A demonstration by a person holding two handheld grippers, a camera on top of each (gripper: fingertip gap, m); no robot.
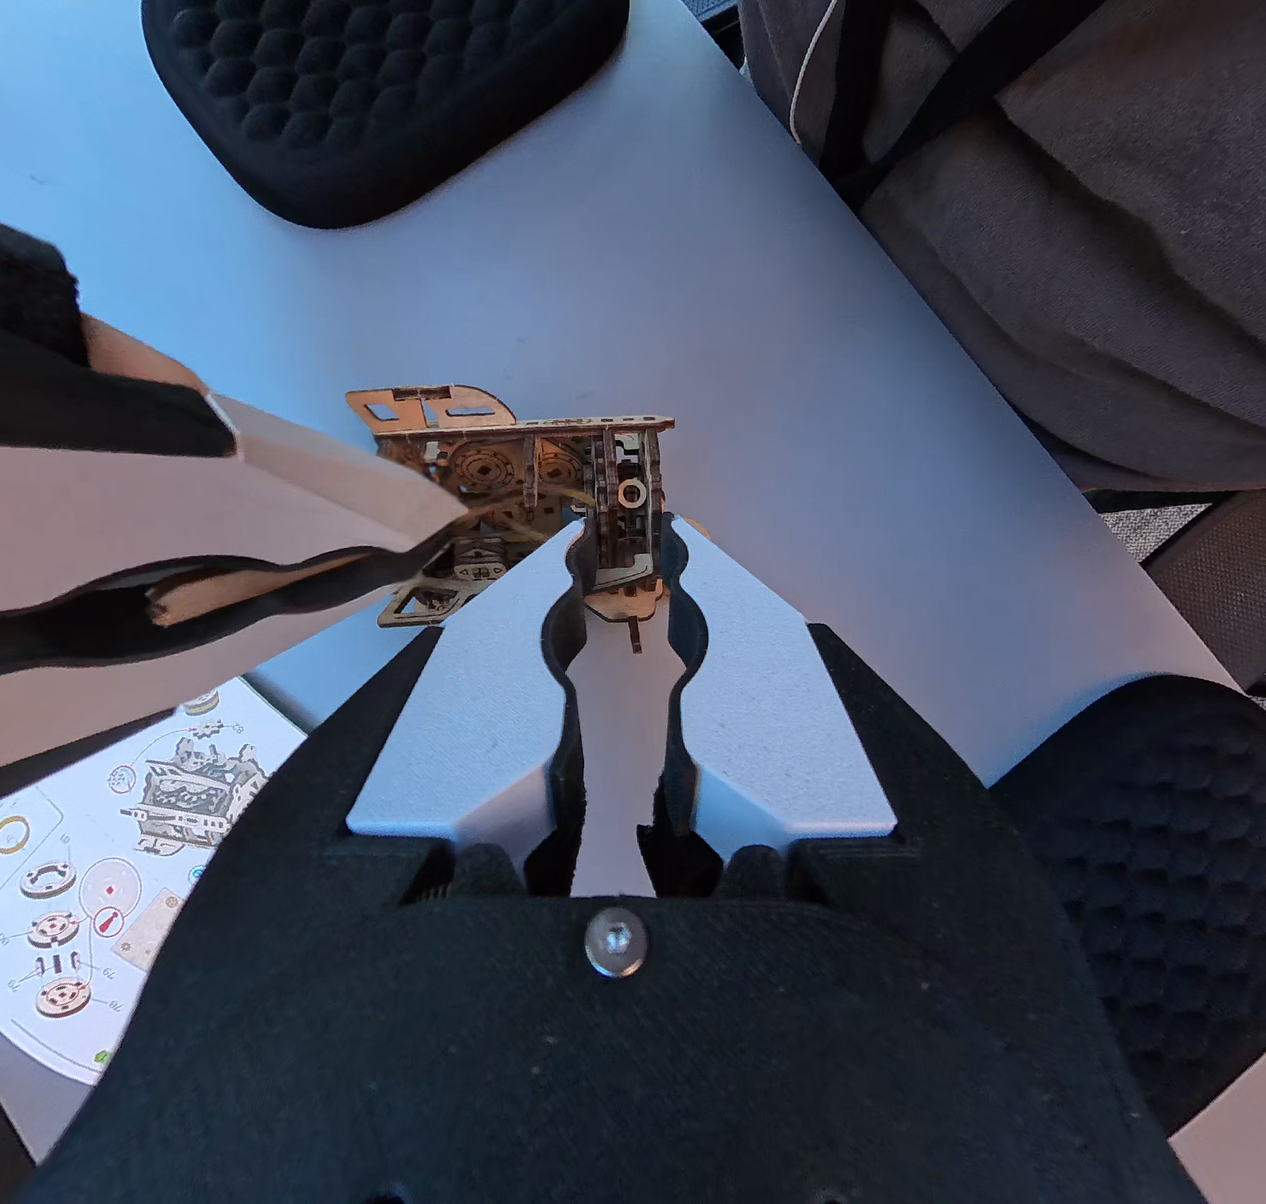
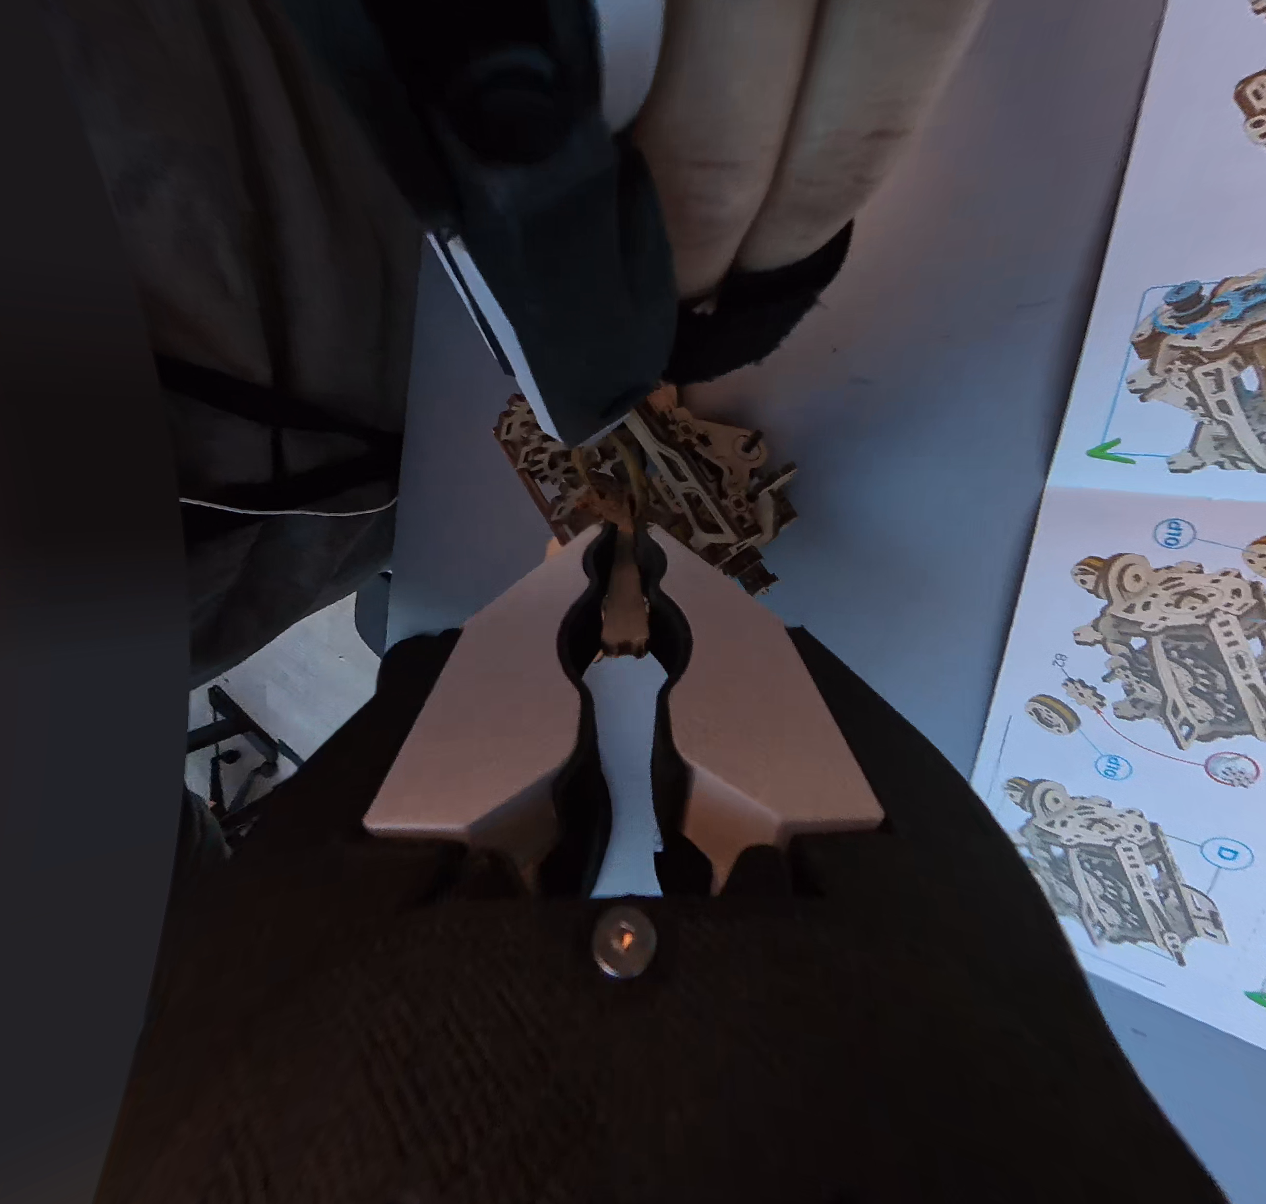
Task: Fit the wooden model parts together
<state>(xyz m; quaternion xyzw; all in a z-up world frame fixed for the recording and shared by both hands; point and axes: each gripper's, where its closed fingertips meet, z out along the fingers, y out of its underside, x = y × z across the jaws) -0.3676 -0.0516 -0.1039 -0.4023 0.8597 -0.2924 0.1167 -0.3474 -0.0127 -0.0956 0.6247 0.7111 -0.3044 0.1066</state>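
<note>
The wooden model (image 1: 520, 465), a laser-cut mechanism with gears, sits on the white table (image 1: 753, 280). My left gripper (image 1: 627, 527) is shut on the model's narrow right end, a pad pressed on each side. My right gripper (image 2: 623, 537) is shut on a small flat wooden part (image 2: 623, 613), with its tips right at the model (image 2: 705, 486). In the left wrist view the right gripper (image 1: 445, 527) comes in from the left, and the small part (image 1: 185, 599) shows between its pads. In the right wrist view the left gripper (image 2: 582, 428) reaches the model from above.
An instruction sheet (image 1: 82, 897) lies at the lower left; in the right wrist view it (image 2: 1164, 623) is on the right. Black honeycomb cushions lie at the back (image 1: 383, 68) and lower right (image 1: 1151, 863). A person's dark clothing (image 1: 1062, 212) lies past the table edge. A hand (image 2: 753, 109) holds the left gripper.
</note>
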